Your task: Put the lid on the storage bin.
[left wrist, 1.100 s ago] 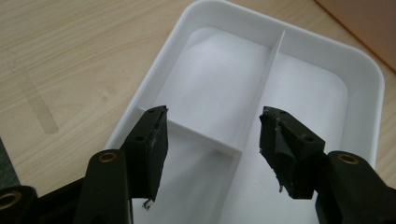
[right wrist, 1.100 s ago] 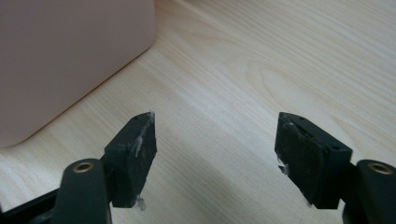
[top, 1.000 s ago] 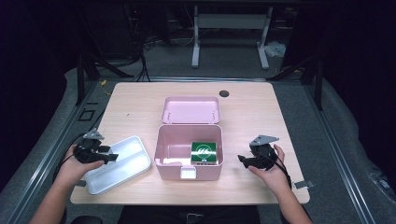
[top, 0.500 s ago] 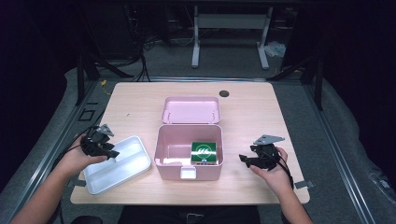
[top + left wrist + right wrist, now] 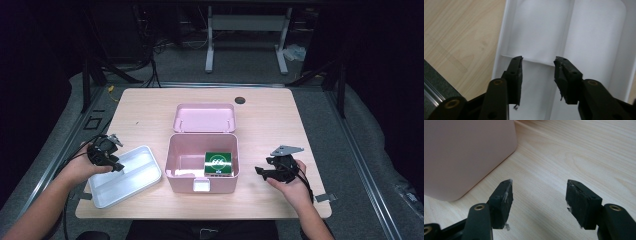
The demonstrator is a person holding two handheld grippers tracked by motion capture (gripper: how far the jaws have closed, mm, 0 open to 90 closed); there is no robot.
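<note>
1. A dark room surrounds your light wooden rectangular worktop [image 5: 270, 120], with grey floor mats and metal stands behind its far edge and a small dark round hole [image 5: 240, 100] near that edge.
2. At the middle of the worktop stands an open pink plastic box [image 5: 176, 165], its front wall close to the near edge and a small white latch on that wall.
3. The box's pink hinged lid [image 5: 204, 118] lies open and flat behind it, toward the far edge.
4. Inside the box, against its right wall, sits a green square packet with a white emblem [image 5: 218, 161].
5. A white rectangular plastic tray with a lengthwise divider [image 5: 142, 172] lies slantwise near the near left corner, just beside the box and not touching it, as far as the high view shows.
6. Your left tool [image 5: 113, 162] hangs over the left end of the tray; the left gripper view has its black pads [image 5: 516, 75] above the tray's inner cross rib.
7. Its jaws have just been closing and now stand at a middling gap, with nothing between them and no contact with the tray.
8. Your right tool [image 5: 260, 171] rests low over bare wood to the right of the box, near the near edge and pointing toward the box.
9. Its jaws have just been narrowing slightly but are clearly parted, empty, with the box's rounded pink corner just ahead on their left.
</note>
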